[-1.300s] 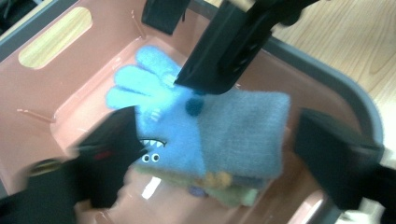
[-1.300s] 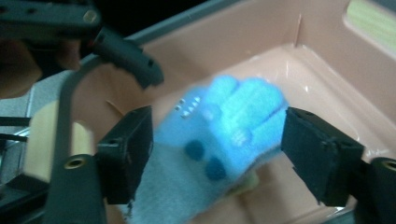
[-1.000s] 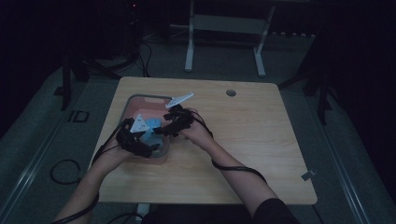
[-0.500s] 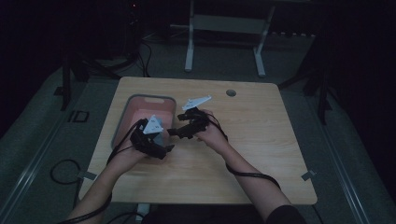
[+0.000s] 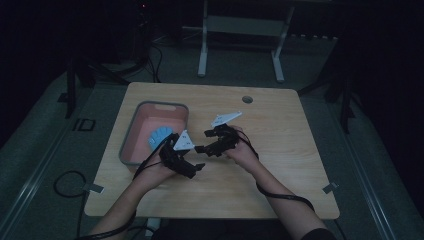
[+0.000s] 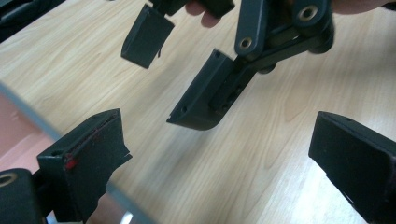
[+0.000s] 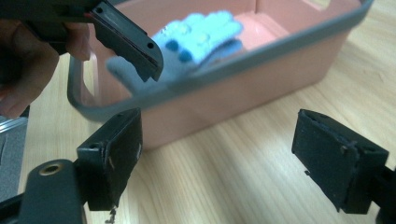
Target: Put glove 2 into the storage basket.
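Over wooden table (image 5: 280, 165), both hand-held grippers wide apart, blue glove (image 7: 196, 39) in pink tub (image 7: 261, 70)

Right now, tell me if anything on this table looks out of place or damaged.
Nothing stands out. The blue glove lies inside the pink bin, which sits flat on the wooden table. Both claws, left and right, are open and empty above bare wood beside the bin. No spill or damage shows.
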`<control>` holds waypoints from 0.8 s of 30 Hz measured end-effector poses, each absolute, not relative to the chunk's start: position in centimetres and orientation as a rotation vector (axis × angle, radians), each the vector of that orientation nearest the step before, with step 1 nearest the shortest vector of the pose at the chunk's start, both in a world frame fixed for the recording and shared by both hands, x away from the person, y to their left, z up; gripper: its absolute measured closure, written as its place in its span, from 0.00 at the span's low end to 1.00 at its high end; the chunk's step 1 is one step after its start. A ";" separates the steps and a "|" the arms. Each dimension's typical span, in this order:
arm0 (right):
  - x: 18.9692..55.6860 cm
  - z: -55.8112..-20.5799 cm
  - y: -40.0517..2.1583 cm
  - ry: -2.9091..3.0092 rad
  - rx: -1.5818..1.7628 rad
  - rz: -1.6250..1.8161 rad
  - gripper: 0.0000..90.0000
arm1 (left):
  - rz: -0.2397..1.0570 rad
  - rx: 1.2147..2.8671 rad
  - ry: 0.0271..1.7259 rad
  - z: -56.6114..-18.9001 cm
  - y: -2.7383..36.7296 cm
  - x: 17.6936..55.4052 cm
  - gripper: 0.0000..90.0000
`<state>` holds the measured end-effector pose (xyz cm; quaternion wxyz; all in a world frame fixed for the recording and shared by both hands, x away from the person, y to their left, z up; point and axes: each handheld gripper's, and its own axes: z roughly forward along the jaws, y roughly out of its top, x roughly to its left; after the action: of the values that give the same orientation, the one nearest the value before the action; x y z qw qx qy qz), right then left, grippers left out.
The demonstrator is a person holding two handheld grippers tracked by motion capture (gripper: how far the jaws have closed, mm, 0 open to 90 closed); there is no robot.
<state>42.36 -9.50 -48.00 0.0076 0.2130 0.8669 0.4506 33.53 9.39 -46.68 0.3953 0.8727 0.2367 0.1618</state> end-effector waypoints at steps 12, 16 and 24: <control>41.8 -50.5 -12.8 2.691 0.772 1.390 0.18 | 0.339 2.218 0.534 -49.0 6.3 33.0 0.04; 41.9 -51.4 -13.6 2.665 0.812 1.368 0.18 | 0.319 2.222 0.526 -49.7 5.7 33.0 0.04; 42.0 -53.0 -15.0 2.660 0.859 1.324 0.18 | 0.430 2.248 0.460 -50.9 4.6 32.3 0.05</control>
<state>42.02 -14.98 -53.01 0.0241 0.2776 0.8598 0.4279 32.31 4.60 -50.86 0.3929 0.8855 0.1814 0.1692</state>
